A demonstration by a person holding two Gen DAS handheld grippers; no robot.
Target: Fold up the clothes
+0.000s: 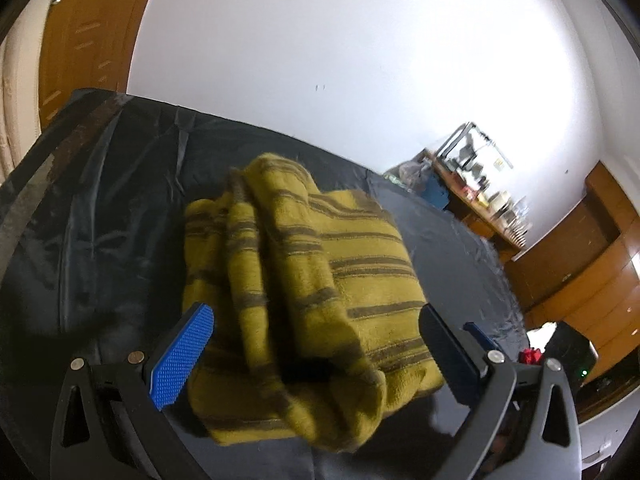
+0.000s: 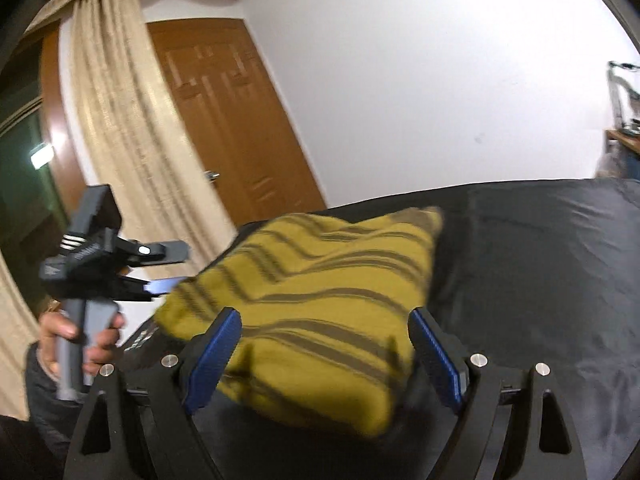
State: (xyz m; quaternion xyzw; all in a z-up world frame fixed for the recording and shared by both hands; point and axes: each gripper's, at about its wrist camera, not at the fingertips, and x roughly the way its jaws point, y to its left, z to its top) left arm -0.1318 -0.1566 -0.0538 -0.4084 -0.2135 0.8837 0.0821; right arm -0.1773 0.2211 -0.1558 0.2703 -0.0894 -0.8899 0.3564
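Observation:
A mustard-yellow garment with dark stripes [image 1: 312, 280] lies folded in a thick bundle on a black cloth-covered table [image 1: 100, 240]. My left gripper [image 1: 316, 328] is open, its blue-padded fingers [image 1: 182, 356] on either side of the bundle's near end. In the right wrist view the same garment [image 2: 312, 300] lies between my open right gripper's [image 2: 324, 344] fingers [image 2: 214, 356]. The left gripper [image 2: 160, 272] also shows there at the left, held in a hand, its tips at the garment's left edge.
A wooden door [image 2: 232, 120] and beige curtain [image 2: 116, 120] stand behind the table's left end. A wooden shelf with a glass case and clutter [image 1: 476, 176] stands at the right by the white wall. The black table [image 2: 540, 260] stretches to the right.

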